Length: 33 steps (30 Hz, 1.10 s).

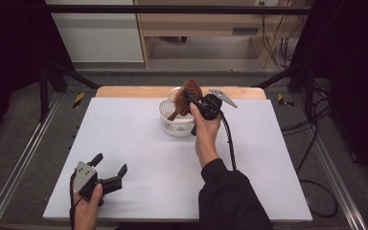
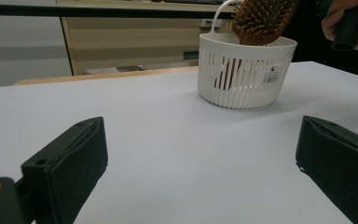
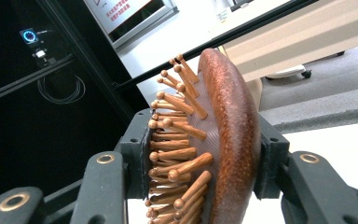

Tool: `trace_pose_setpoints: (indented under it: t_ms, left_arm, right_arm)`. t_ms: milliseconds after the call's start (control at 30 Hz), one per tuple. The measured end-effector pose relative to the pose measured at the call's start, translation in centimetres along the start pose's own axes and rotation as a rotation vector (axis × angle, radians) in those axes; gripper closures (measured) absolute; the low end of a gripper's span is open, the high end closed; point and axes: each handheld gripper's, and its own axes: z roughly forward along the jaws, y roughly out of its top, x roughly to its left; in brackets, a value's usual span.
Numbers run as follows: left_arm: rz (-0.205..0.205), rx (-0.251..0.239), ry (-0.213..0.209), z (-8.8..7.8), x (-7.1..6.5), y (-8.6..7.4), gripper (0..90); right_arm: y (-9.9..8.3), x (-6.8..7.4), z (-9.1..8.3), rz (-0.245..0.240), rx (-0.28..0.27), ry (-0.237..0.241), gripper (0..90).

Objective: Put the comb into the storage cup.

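near the front edge, one left gripper (image 1: 110,173) rests on the white table (image 1: 139,158), jaws spread, empty. left gripper view: one white basket (image 2: 246,74) far right. right gripper view: right gripper (image 3: 205,154) pinches one wooden hairbrush (image 3: 228,140) above the basket.

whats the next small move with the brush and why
Probably lower the hairbrush a little further into the white basket, then release. The right gripper clamps its head above the rim, while the handle already sits inside.
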Motion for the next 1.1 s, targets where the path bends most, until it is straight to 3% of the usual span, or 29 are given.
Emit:
trace_pose_setpoints:
  t_ms: [1100]
  left_arm:
    - [0.001,0.004,-0.004,0.02,-0.02,-0.02,2.3]
  right_arm:
    - [-0.12,-0.35,-0.08,-0.002,0.007,0.001,50.0]
